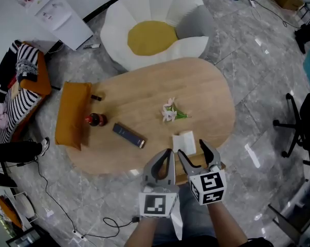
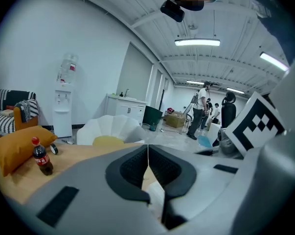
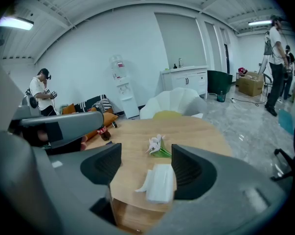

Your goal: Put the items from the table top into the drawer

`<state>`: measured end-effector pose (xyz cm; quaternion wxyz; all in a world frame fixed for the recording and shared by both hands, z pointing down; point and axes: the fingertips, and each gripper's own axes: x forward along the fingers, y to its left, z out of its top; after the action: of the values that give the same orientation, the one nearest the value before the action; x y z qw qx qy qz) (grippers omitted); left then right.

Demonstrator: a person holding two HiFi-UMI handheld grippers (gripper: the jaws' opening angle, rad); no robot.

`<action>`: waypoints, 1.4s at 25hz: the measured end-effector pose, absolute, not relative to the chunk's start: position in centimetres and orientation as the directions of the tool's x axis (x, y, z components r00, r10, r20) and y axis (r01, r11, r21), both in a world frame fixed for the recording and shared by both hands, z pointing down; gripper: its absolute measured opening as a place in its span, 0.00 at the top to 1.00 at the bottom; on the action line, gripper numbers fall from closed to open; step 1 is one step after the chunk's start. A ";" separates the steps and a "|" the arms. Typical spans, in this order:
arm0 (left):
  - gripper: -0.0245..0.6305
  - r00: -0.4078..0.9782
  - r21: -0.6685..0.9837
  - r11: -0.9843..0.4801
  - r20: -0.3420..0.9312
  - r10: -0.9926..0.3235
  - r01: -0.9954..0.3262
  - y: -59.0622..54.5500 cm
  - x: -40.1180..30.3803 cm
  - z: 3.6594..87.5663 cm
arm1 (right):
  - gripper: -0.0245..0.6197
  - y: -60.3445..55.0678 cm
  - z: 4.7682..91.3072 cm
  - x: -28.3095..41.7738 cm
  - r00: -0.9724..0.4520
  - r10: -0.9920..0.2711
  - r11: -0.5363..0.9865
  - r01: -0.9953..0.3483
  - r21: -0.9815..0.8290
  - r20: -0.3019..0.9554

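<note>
White tissue pack (image 3: 159, 182) lies at the desk's (image 1: 206, 86) near edge, so the right gripper (image 3: 146, 168), jaws spread, should straddle it squarely before closing, with the left gripper (image 2: 148, 165), jaws pressed together empty, held clear.

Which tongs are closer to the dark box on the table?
Left. The left tongs are just right of the dark box and nearer the person; the right tongs are farther right, beside the white tissues.
</note>
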<state>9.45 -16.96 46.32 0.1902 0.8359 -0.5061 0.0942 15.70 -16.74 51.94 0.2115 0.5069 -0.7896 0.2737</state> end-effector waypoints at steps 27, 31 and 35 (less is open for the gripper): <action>0.94 0.470 0.278 -0.382 0.445 -0.762 -0.882 -18.3 9.1 56.2 | 0.40 -17.1 61.9 16.1 -0.292 -0.627 0.239 -0.954 -0.179 0.722; 0.94 0.465 0.274 -0.379 0.442 -0.767 -0.884 -18.6 8.7 57.0 | 0.40 -16.9 63.1 16.0 -0.282 -0.609 0.240 -0.956 -0.167 0.741; 0.94 0.458 0.275 -0.369 0.448 -0.768 -0.888 -18.7 8.5 57.7 | 0.40 -16.7 64.0 16.0 -0.279 -0.592 0.256 -0.955 -0.153 0.756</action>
<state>8.50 -18.69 57.69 0.2441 0.8182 -0.5058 0.1231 15.95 -16.74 63.95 0.2916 0.5248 -0.7367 0.3112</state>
